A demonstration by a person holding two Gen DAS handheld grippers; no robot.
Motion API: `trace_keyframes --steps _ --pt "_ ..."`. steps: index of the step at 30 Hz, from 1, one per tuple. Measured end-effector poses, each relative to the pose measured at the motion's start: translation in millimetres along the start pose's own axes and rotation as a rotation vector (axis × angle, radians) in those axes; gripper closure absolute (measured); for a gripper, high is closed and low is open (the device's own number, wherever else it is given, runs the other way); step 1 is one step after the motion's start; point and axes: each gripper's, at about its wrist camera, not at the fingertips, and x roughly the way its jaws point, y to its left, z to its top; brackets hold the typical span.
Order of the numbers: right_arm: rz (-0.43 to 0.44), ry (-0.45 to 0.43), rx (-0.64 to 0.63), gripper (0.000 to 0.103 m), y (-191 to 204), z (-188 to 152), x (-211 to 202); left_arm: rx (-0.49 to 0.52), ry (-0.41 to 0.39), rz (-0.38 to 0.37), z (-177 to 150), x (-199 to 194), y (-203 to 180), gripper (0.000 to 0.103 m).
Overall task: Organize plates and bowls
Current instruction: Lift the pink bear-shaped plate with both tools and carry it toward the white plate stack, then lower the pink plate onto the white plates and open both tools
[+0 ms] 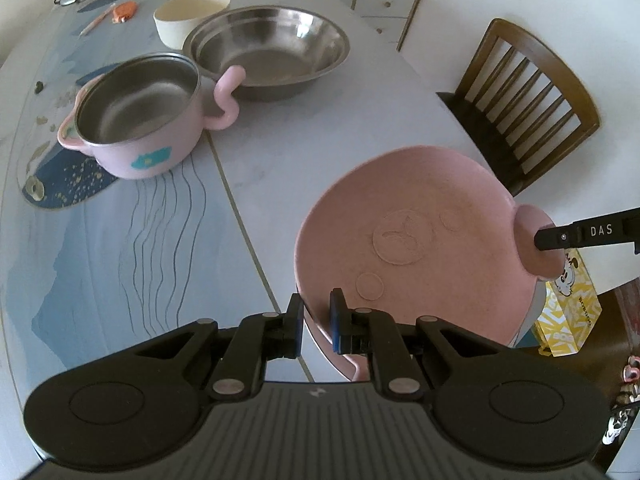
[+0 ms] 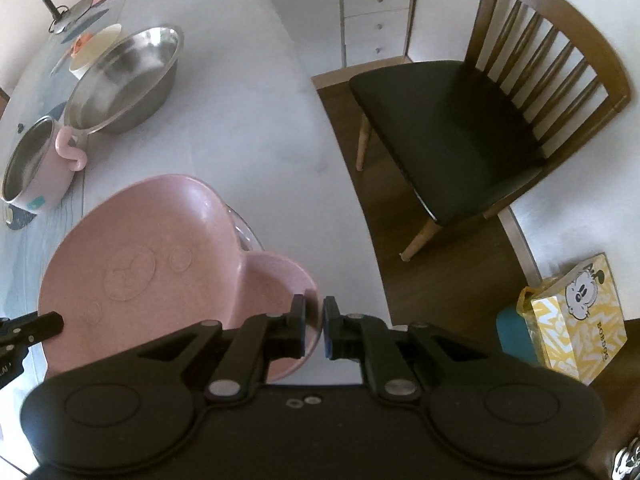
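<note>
While the left gripper (image 1: 317, 319) pinched the near rim of the pink plate (image 1: 404, 236), the right gripper (image 2: 314, 330) clamped its right-hand ear above the table (image 1: 320, 128).

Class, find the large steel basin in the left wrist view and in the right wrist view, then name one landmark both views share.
Left wrist: steel basin sits top centre, behind the pink pot.
Right wrist: steel basin sits upper left.
Shared landmark: the wooden chair.
</note>
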Motion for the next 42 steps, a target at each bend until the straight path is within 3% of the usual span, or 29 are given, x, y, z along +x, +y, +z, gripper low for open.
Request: trace_keyframes --steps 16,28,30,32,42 --pt "0.016 0.003 -0.036 0.095 -0.4 -5.8 -2.5 -0.016 0.047 -0.021 -8.5 7.4 4.5 0.090" --pt "0.006 0.011 0.016 0.095 -9.8 -22.2 -4.1 0.012 0.065 -0.034 -11.8 11.7 -4.3 0.090" --pt "0.014 0.010 0.026 0.093 -9.6 -23.5 -5.6 0.009 0.062 -0.030 -10.1 13.0 -2.3 0.090" --pt "0.023 0.010 0.026 0.083 -6.2 -23.7 -6.7 0.026 0.063 -0.022 -8.4 14.0 -3.7 0.090" --pt "0.007 -0.031 0.020 0.071 -1.9 -20.5 -16.4 0.028 0.056 -0.036 -5.5 11.7 2.1 0.089"
